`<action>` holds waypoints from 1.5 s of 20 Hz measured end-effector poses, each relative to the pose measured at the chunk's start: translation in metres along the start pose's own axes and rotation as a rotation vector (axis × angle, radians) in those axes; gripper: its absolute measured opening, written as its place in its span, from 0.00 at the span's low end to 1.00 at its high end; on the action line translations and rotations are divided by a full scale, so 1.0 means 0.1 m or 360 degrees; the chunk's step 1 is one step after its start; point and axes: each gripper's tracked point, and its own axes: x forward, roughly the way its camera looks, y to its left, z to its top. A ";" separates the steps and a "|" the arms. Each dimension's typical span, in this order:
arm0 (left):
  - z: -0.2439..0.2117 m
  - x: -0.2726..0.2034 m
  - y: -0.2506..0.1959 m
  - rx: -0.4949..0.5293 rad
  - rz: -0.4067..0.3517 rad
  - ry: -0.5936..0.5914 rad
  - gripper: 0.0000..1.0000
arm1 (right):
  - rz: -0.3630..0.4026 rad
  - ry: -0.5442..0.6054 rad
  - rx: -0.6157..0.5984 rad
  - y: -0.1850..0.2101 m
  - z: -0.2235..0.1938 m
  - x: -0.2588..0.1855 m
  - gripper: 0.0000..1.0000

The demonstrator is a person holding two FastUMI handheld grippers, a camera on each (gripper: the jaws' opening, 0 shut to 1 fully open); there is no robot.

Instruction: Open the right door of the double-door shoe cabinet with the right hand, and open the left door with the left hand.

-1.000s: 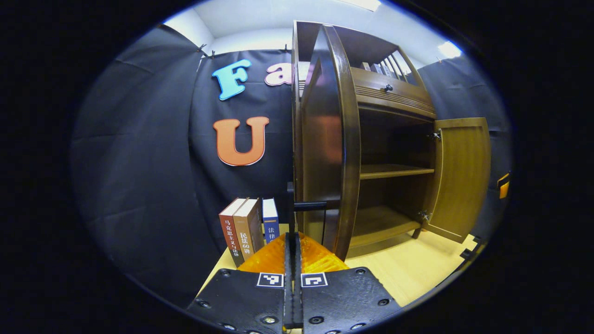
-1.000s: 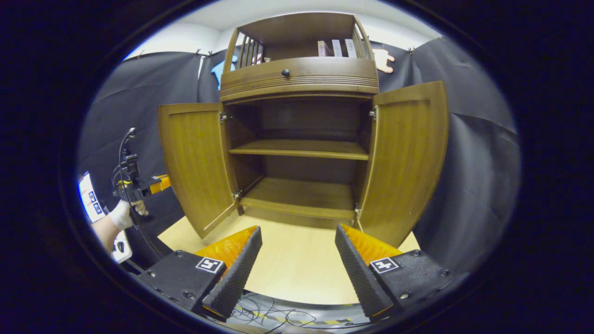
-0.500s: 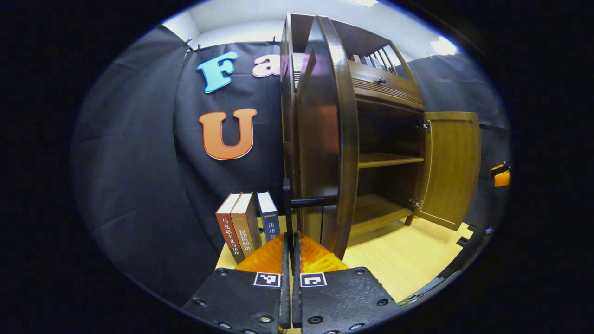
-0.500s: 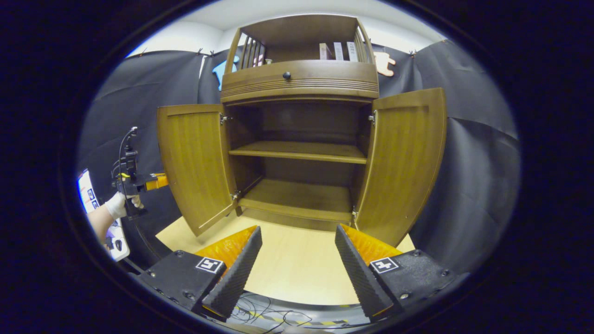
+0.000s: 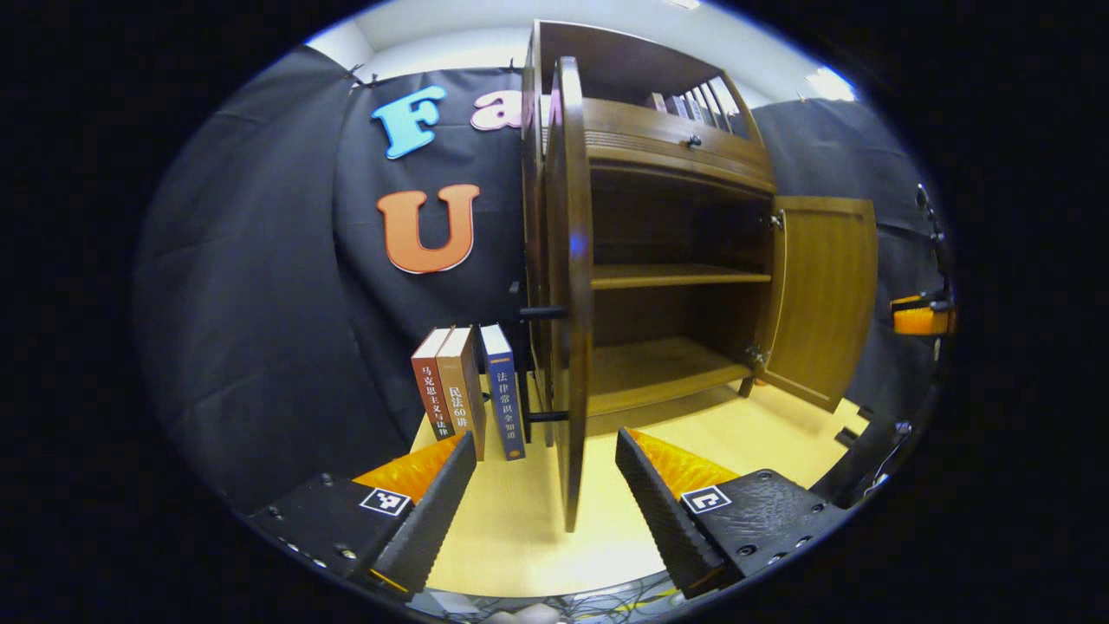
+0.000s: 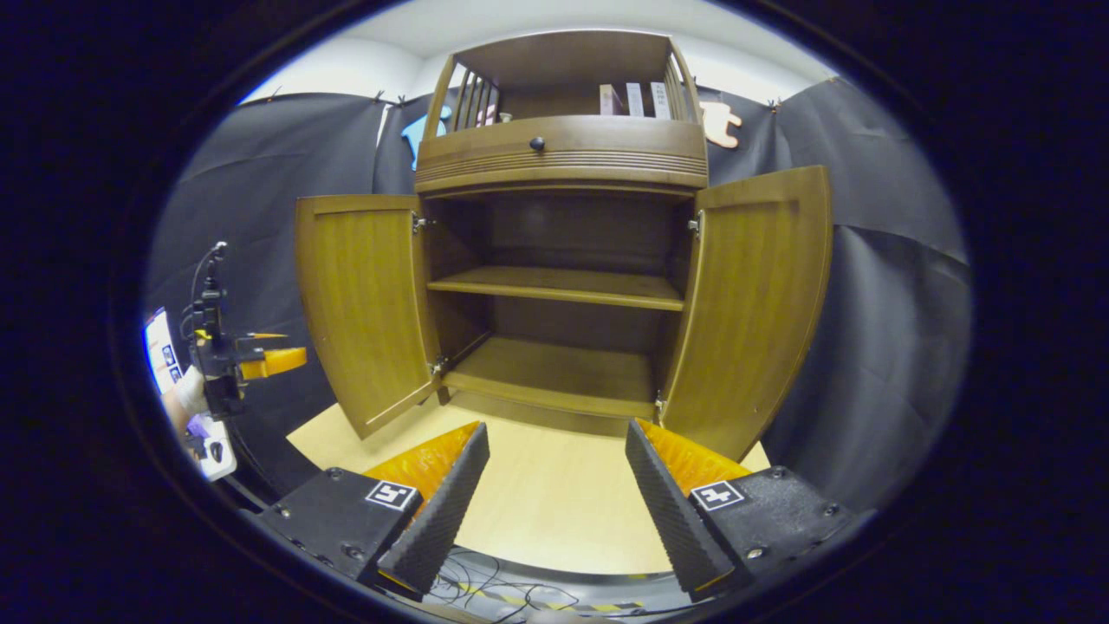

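Shoe cabinet (image 6: 559, 156) at far middle of desk (image 6: 554, 511), both doors swung wide: left door (image 6: 359, 303), right door (image 6: 754, 303). Left tool (image 5: 546, 485) and right tool (image 6: 554, 494) gaping, holding nothing. Best drawn straight back, clear of door edges.

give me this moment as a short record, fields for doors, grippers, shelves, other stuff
left door: swung open, seen edge-on in the left gripper view
right door: swung open
left gripper: open, holding nothing, the left door's edge between its fingers without touching
right gripper: open, holding nothing, back from the cabinet
shelves: two, both bare
books: three upright beside the cabinet
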 end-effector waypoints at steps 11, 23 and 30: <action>0.99 -0.30 -0.85 -0.0127 0.0316 -0.0225 1.00 | 0.0002 -0.0155 0.0051 -0.09 0.37 -0.03 1.00; 1.14 -0.29 -1.77 -0.0052 0.0277 -0.0291 1.00 | -0.0165 -0.0216 0.0131 -0.47 0.32 -0.18 1.00; 1.08 -0.36 -1.93 -0.0021 0.0265 -0.0284 0.96 | -0.0198 -0.0229 0.0149 -0.53 0.32 -0.20 1.00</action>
